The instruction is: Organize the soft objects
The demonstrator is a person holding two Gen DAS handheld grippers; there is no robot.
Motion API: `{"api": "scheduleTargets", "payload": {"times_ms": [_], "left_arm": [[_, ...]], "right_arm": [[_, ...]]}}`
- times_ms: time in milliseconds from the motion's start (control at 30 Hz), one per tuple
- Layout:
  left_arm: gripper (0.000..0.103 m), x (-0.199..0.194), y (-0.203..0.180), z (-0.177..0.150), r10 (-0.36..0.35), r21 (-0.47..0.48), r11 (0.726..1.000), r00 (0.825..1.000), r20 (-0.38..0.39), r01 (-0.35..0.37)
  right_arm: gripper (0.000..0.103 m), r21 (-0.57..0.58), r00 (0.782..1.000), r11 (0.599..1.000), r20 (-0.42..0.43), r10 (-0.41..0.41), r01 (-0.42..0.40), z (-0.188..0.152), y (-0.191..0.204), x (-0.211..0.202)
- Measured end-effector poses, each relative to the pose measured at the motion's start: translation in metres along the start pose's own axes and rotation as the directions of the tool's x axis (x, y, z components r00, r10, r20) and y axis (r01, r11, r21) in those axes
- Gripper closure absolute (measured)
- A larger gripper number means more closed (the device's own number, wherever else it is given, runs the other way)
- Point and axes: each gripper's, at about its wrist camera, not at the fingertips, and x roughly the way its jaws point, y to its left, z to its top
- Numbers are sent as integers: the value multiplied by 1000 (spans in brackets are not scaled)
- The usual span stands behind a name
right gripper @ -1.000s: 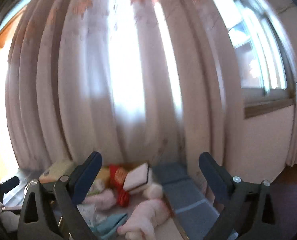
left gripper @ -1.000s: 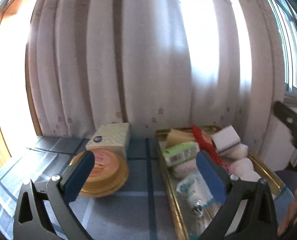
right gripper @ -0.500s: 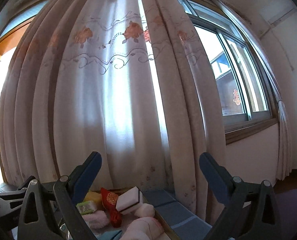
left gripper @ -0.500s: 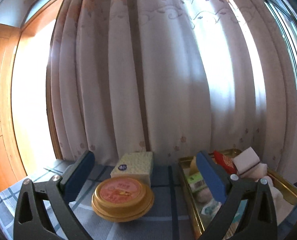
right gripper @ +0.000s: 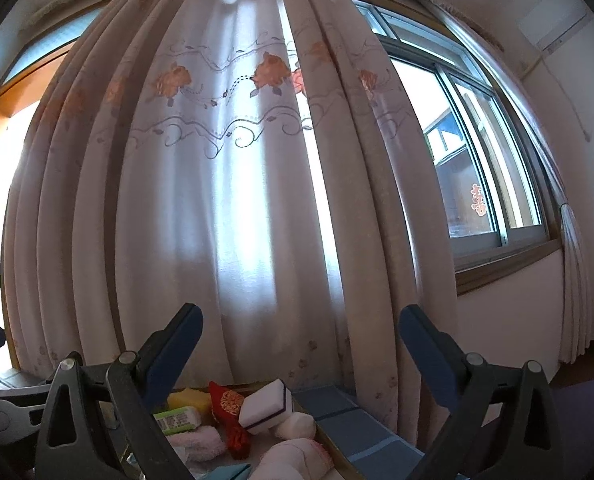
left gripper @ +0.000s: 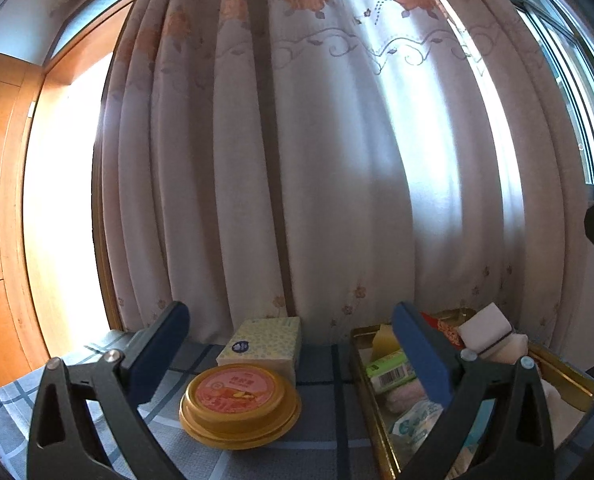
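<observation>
Left tool (left gripper: 293, 344) wide open, empty, right tool (right gripper: 301, 340) likewise, above tray (left gripper: 565, 372)

My left gripper (left gripper: 290, 354) and right gripper (right gripper: 300, 348) share black triangular frames, silver screws and seemingly rubbery blue pads (left gripper: 421, 354) at two o'clock.

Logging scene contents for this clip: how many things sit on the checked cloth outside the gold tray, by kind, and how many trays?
Round yellow lidded tub with orange label: 1
Pale yellow patterned tissue box: 1
Gold metal tray holding soft items: 1
Total: 3
</observation>
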Motion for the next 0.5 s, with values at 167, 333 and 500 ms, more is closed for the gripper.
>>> {"api": "scheduleTargets", "payload": {"times_ms": [167, 333, 500], "left_arm": [[0, -2, 7, 1, 8, -28, 1000, 1000, 4, -8], [0, -2, 10, 1, 11, -42, 999, 1000, 4, -11], [0, -1, 9, 1, 10, -36, 999, 1000, -3, -10]], "right_arm": [[2, -1, 1000, 1000, 9, 10, -10, 0, 0, -3], [1, 6, 1000, 1000, 20, 7, -7, 1, -2, -5], [1, 6, 1000, 1000, 19, 9, -10, 1, -3, -5]]}}
